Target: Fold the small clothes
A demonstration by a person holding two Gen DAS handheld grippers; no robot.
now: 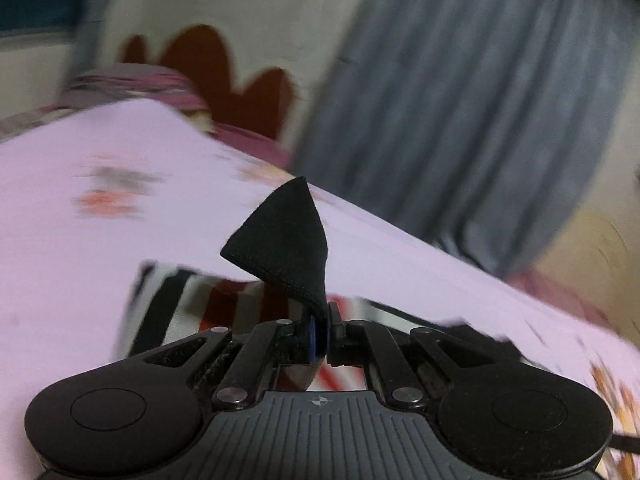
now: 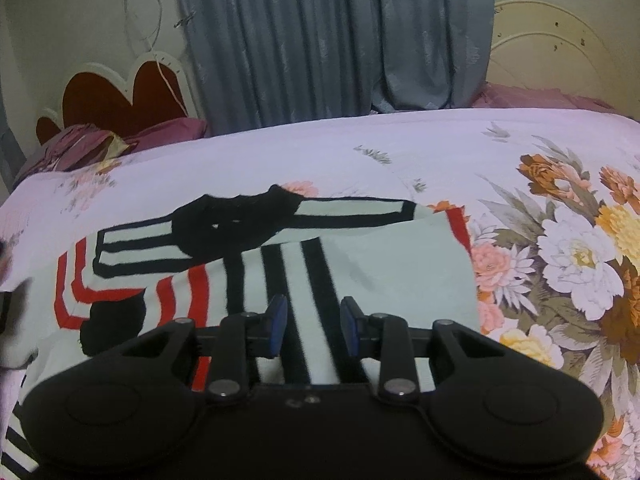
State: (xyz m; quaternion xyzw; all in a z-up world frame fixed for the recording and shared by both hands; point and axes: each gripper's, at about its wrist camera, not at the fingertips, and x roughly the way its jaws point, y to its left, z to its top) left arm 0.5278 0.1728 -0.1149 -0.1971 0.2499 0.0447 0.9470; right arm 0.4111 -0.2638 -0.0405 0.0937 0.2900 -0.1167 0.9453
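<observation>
The striped garment point(image 2: 280, 264) lies spread on the floral bed point(image 2: 440, 148). The left tool point(image 1: 320, 320) is clamped on its black corner point(image 1: 284, 236) — lifted, probably for folding over — while the right tool point(image 2: 314, 320) hovers above it, fingers apart.

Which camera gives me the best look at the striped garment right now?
Right wrist: the striped garment lies sharp on the bedsheet, under the open right gripper. Left wrist shows only a blurred strip behind the left gripper, shut on black cloth.
</observation>
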